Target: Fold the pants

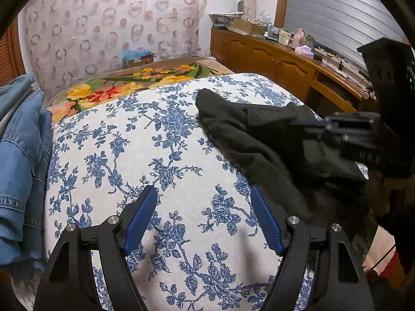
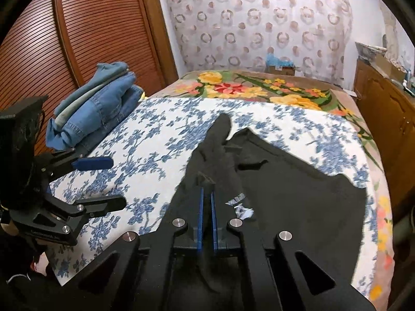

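Floral bed sheet point(image 2: 160, 134): right tool point(image 2: 206, 194) clamps black pants point(image 2: 298, 194), label unreadable.

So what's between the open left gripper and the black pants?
Only bare blue-floral sheet, seen in the left wrist view: the left gripper hangs open beside the black pants, which the right gripper pinches.

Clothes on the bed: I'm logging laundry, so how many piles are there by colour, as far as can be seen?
Black: 1, the pants, pinched by the shut right gripper
Blue: 1, the denim stack; items in it cannot be counted
Total: 2
The left gripper is open and holds nothing.
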Available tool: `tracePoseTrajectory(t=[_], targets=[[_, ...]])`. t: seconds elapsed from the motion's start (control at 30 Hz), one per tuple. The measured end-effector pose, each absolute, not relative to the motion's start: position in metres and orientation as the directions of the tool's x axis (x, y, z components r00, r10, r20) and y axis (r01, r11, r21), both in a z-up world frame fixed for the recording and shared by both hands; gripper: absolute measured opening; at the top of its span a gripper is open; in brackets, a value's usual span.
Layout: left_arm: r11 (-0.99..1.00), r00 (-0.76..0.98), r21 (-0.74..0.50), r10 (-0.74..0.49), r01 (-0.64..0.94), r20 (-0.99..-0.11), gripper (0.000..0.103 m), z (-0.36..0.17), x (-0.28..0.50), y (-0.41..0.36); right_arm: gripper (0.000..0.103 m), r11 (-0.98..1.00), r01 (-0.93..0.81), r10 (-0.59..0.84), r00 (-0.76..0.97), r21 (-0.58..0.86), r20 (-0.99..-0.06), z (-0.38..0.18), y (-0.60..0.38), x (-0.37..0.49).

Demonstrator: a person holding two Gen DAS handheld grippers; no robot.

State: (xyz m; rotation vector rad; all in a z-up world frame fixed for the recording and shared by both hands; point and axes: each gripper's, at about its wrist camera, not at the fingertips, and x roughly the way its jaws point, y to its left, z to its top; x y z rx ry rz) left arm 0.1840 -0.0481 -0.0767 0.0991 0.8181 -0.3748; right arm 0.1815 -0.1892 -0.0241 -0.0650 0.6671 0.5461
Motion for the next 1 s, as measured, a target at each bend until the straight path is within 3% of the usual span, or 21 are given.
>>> tracePoseTrajectory(t=[0.4, 1.0], targets=[[0.919, 0.603, -0.056, -0.301, 0.391, -0.739, 0.075, -0.074, 0.197, -0.069, 0.005, 0.942, -0.332, 0.299, 0.758, 0.053, -0.579, -0.007, -0.274, 0.198], [0.908, 0.559, -0.045, -0.295, 0.417, -0.775, 0.075, -0.081, 0.213, -0.099, 0.005, 0.967, -0.248, 0.223, 0.746, 0.049, -0.628, -0.020, -0.294, 0.225]])
